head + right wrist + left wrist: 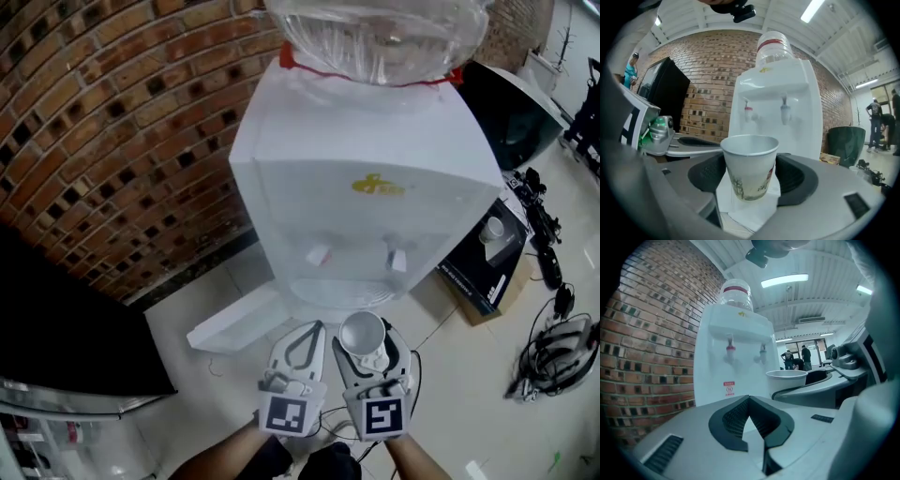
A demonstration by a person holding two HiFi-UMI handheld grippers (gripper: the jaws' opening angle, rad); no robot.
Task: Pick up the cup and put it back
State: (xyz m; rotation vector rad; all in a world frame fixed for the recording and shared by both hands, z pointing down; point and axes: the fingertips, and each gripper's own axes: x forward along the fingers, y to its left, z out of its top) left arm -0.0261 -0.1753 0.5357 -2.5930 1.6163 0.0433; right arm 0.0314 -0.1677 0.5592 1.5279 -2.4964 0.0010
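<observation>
A white paper cup [362, 332] with a small print stands upright between the jaws of my right gripper [366, 349], which is shut on it; in the right gripper view the cup [750, 161] fills the middle, its dark pads against both sides. My left gripper [312, 330] is right beside it on the left, jaws closed tip to tip with nothing between them [749, 399]. Both are held up in front of a white water dispenser [366, 187], just below its two taps [319, 255]. From the left gripper view the cup's rim [786, 374] shows at the right.
A brick wall [112, 122] runs behind and left of the dispenser. A black cabinet [56, 328] stands at the left. At the right are a cardboard box [487, 272], a dark bin [520, 122] and cables [553, 347] on the floor. People stand far off [797, 357].
</observation>
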